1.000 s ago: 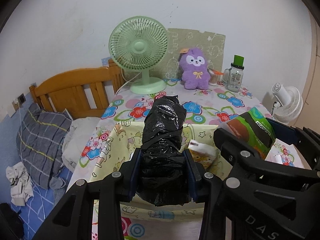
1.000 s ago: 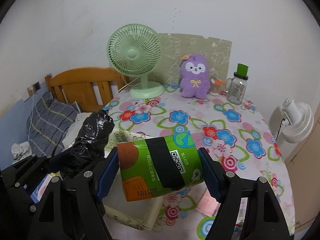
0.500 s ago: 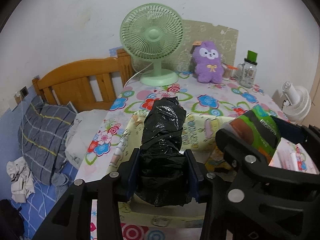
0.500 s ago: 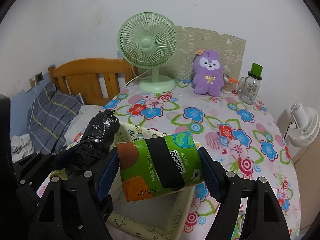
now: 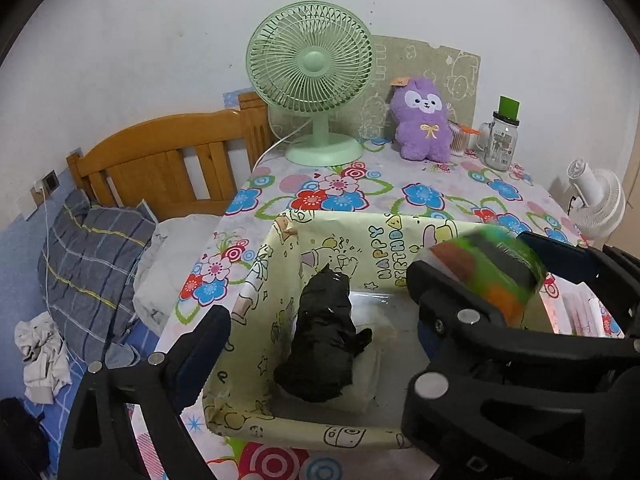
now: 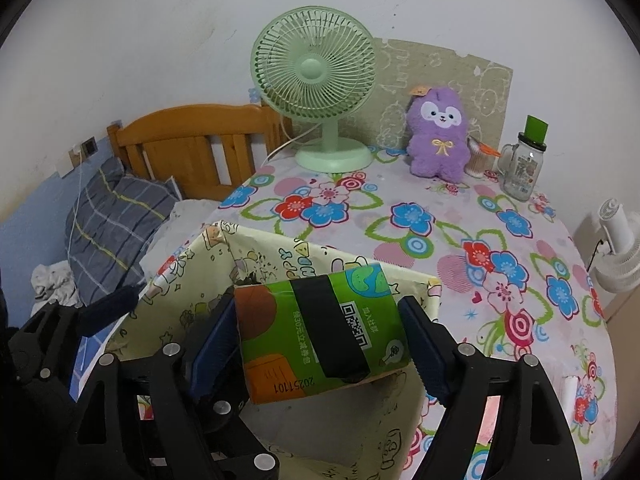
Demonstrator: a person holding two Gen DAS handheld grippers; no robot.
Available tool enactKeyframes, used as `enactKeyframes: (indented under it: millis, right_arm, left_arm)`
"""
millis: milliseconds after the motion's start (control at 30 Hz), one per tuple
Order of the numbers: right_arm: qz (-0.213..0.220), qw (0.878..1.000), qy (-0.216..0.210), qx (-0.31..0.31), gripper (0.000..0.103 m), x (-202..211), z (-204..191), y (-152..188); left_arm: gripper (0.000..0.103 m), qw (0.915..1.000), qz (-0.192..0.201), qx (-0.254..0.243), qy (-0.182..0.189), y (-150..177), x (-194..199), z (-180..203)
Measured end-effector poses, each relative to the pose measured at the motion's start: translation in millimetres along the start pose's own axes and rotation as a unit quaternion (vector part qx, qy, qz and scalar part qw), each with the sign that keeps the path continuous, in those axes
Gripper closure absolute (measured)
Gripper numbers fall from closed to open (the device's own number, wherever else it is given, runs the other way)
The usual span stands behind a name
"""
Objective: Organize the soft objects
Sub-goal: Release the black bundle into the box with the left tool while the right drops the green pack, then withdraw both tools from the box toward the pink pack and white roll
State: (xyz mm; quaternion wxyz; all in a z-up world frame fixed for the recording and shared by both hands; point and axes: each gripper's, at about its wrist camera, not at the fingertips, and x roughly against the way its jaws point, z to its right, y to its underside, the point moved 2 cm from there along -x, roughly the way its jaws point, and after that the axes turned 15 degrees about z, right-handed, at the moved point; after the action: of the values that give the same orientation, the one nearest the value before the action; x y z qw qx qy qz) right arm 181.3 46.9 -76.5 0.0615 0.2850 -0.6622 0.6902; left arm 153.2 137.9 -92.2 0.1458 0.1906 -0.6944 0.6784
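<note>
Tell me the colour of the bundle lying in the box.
Black, glossy plastic wrap on the bundle; clearest in the left wrist view.

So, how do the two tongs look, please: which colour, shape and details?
Both look alike. The left tongs and the right tongs have matte black, angular plastic arms with round silver screw heads, and dark blue pads on the inner faces of the fingers. No cables, sleeves or hands show.

Soft even indoor light, faint shadows, strong fisheye bending, black vignetted corners, slight motion blur
</note>
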Motion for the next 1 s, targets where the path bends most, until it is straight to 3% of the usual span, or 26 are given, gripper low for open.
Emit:
enactKeyframes:
  millis: [200, 1000]
  right_arm:
    - [0.01, 1.0, 0.0, 0.008, 0.006, 6.2, -1.0, -1.8]
    - [0.047, 0.998, 0.029, -0.013, 0.005, 65.3, 36.4, -11.5]
  left_arm:
    - [0.004, 0.9999, -0.001, 0.009, 0.007, -1.0, 3.8, -1.2]
    - [0.002, 0.9991, 0.029, 0.005, 0.03, -19.4, 46.8, 37.6]
